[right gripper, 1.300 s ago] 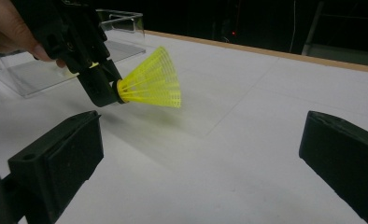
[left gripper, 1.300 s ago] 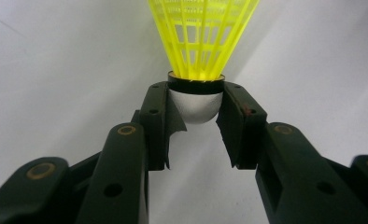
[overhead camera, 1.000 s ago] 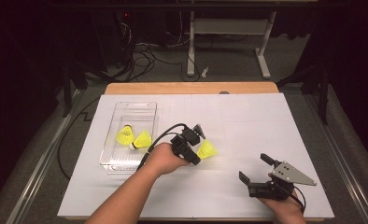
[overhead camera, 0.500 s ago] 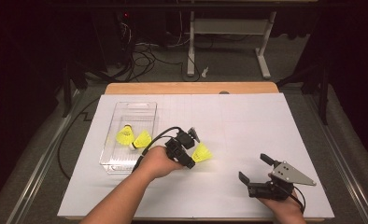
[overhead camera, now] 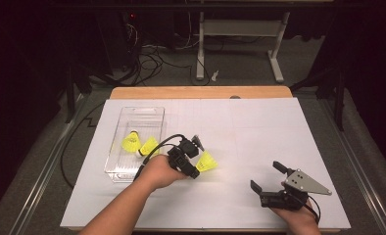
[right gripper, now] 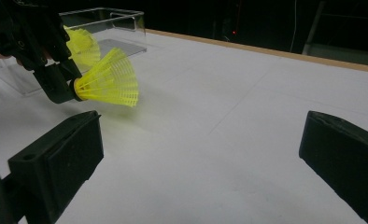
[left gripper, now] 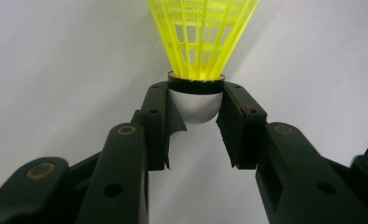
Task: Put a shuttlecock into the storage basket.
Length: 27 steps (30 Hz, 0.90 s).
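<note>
My left gripper (overhead camera: pixel 197 164) is shut on the white cork of a yellow shuttlecock (overhead camera: pixel 207 161), just right of the clear plastic box (overhead camera: pixel 134 113). In the left gripper view the jaws pinch the cork (left gripper: pixel 196 106) from both sides, and the yellow skirt (left gripper: pixel 203 37) points away from the camera. The right gripper view has this shuttlecock (right gripper: pixel 108 80) held a little above the white sheet by the left gripper (right gripper: pixel 63 86). Two more yellow shuttlecocks (overhead camera: pixel 131 142) (overhead camera: pixel 148 146) lie in the box. My right gripper (overhead camera: pixel 266 176) rests open near the front right, nothing between its jaws.
A white sheet (overhead camera: pixel 250 132) covers the table, with a wooden edge (overhead camera: pixel 201 92) at the far side. The left gripper's cable (overhead camera: pixel 154 149) loops over the box's right rim. Beyond the table are a dark floor, cables and a desk frame (overhead camera: pixel 237 29).
My left gripper has carried the shuttlecock slightly left and toward the person. The right gripper has stayed where it was, still open.
</note>
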{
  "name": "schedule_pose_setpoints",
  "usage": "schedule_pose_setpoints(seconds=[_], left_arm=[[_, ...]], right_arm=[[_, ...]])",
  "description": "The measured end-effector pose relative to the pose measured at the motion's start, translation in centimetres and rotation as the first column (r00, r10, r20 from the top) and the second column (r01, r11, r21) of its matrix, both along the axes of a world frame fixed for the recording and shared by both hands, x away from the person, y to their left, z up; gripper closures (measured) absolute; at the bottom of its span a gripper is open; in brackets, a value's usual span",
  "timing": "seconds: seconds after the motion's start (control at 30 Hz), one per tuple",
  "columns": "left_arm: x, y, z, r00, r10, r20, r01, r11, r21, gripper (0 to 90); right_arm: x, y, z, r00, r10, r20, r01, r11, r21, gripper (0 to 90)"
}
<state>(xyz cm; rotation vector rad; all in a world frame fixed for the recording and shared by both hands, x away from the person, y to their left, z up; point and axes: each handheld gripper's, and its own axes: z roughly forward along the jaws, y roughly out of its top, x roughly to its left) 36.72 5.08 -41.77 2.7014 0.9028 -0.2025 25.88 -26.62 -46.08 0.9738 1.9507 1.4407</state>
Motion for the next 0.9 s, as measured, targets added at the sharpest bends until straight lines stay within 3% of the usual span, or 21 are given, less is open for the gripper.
schedule_pose_setpoints(seconds=[0.67, 0.9], left_arm=[[-0.7, 1.2, -0.2, 0.9996, -0.011, -0.025, 0.010, 0.9998, -0.016, 65.3], [-0.7, 1.7, 0.5, 0.9994, -0.002, -0.033, 0.001, 0.9995, -0.031, 65.3]], right_arm=[[0.0, 0.0, 0.0, 1.0000, 0.002, 0.001, -0.002, 1.000, -0.003, 0.6], [0.0, 0.0, 0.0, 1.0000, 0.005, 0.000, -0.005, 1.000, -0.002, 0.5]])
